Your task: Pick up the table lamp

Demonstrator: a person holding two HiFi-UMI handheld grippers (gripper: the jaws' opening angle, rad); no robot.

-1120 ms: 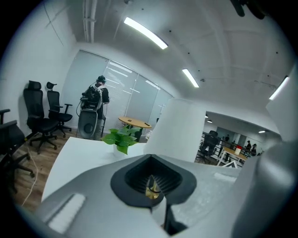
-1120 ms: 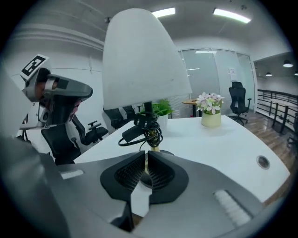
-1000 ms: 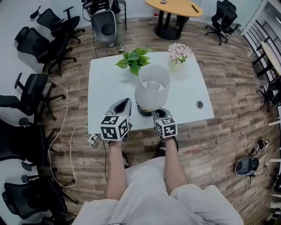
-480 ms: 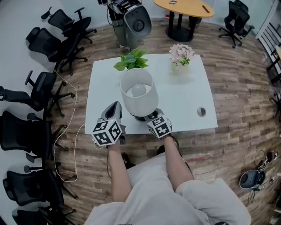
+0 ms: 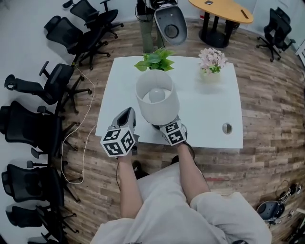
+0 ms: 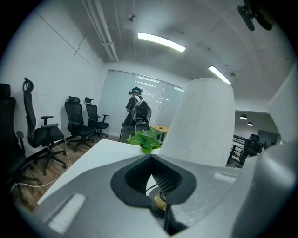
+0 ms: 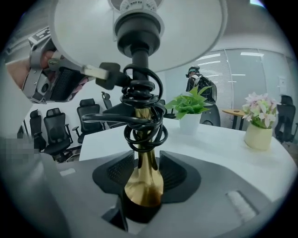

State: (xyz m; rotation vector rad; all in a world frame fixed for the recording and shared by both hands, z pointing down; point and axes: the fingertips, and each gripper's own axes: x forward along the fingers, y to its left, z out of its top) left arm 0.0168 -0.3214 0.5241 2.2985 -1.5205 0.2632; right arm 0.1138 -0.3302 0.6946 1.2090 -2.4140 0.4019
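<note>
Task item: table lamp, white drum shade on a brass stem above a dark base.
Lamp location: near front edge of the white worktop, between the two tools.
Lamp seating: whether the base touches the worktop cannot be told.
Cord: black cable coiled in loops round the stem, just under the shade.
Right tool: jaws closed on the lower brass stem, one pad on each side, both in contact.
Left tool: jaws drawn narrow with tips meeting; nothing between them.
Left tool position: just beside the lamp, on its left, pointing across the worktop; the shade fills the right of its view.
Green plant: white pot, far edge of the worktop, behind the lamp.
Pink flowers: pale pot, far right corner of the worktop, well apart from the lamp.
Small round object: near the right front of the worktop, type not discernible.
Surroundings: black office chairs on wood flooring to the left; round wooden table beyond.
</note>
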